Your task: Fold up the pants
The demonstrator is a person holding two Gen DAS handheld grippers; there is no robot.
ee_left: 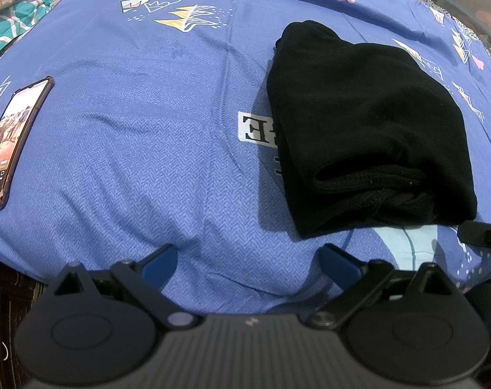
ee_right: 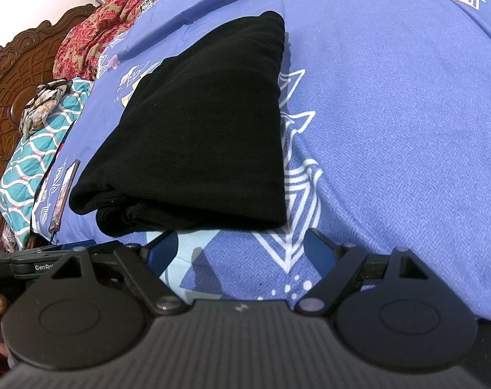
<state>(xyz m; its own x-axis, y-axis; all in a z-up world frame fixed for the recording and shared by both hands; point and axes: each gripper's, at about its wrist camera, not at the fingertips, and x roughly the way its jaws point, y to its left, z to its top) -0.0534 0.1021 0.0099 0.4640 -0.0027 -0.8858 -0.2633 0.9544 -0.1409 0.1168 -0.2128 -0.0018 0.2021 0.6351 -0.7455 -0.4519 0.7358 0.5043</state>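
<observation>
The bed [ee_left: 132,149], spread with a blue patterned sheet, fills both views and serves as the flat working surface under each claw — broad and soft enough for cloth to be laid out and pressed. On it lie the black pants [ee_left: 368,129], already doubled into a compact, thick rectangle with layered edges showing at the near end; they sit just ahead and to the right of the left claw [ee_left: 247,259], and ahead and slightly left of the right claw [ee_right: 242,246], touching neither. That placement reads as a finished or nearly finished fold, set down squarely so the bundle keeps its shape. Both claws hang over bare sheet short of the bundle, fingers spread wide with nothing between them — a posture that suits letting go and standing clear, so that no fold is dragged open. Far to the left of the left claw a phone [ee_left: 8,142] lies face up with its screen lit, well apart from the pants and probably parked there out of the way. Beyond it, at the head of the bed, a teal patterned cloth [ee_right: 34,162] and a red one [ee_right: 93,39] are heaped against the carved wooden headboard [ee_right: 5,74].
</observation>
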